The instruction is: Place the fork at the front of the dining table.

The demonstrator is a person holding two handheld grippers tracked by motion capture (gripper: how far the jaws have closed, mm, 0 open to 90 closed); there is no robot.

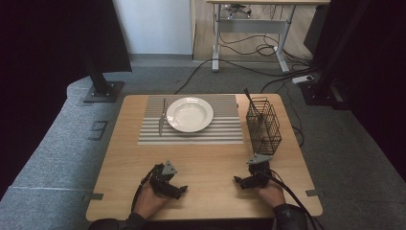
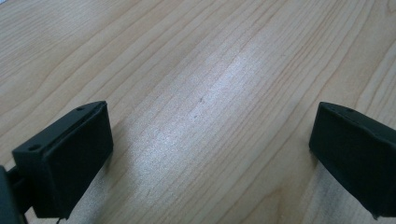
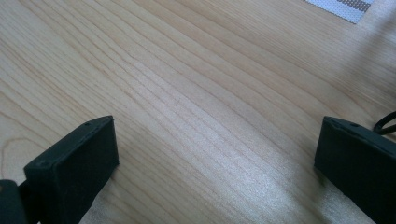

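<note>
Two grippers sit low on the counter (image 1: 206, 163), both empty. The left gripper (image 1: 181, 190) has its jaws spread wide over bare wood, and the right gripper (image 1: 238, 181) is just as wide open, nothing between its jaws either. Ahead of the left gripper, well apart, a knife (image 1: 162, 118) lies on the striped mat (image 1: 191, 136) just beside the plate (image 1: 189, 114). Ahead of the right gripper, and nearer, stands the wire basket (image 1: 264, 125) with a dark utensil (image 1: 252, 103) leaning out of its top; what kind it is I cannot tell. That looks like the place setting's missing piece, so the right gripper seems the one to go. To do it well: rise first, come in above the basket rim, close on the handle where it clears the wire, and lift straight up so the basket doesn't tip.
</note>
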